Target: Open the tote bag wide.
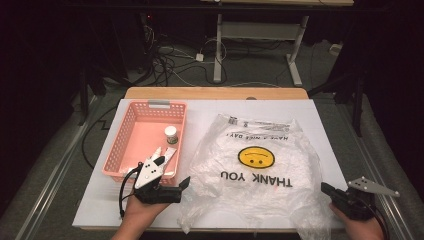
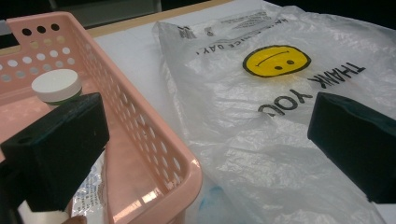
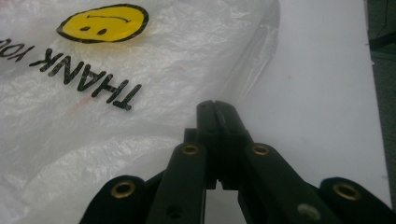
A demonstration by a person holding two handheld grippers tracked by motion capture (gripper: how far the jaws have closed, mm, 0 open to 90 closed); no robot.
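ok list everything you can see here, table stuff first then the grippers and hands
plastic bag: one, clear white with a yellow smiley and black THANK YOU print, flat on the table's middle
basket: one, pink, perforated, left of the bag
bottle: one, white cap, upright inside the basket
table: one, white top with wooden far edge
left gripper: one, black, jaws open, by the basket's near right corner
right gripper: one, black, jaws shut, at the bag's near right edge
hands: two, at the near edge

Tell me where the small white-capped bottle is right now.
In the high view the bottle stands upright inside the pink basket, near its right wall, left of the plastic bag and beyond the left gripper.
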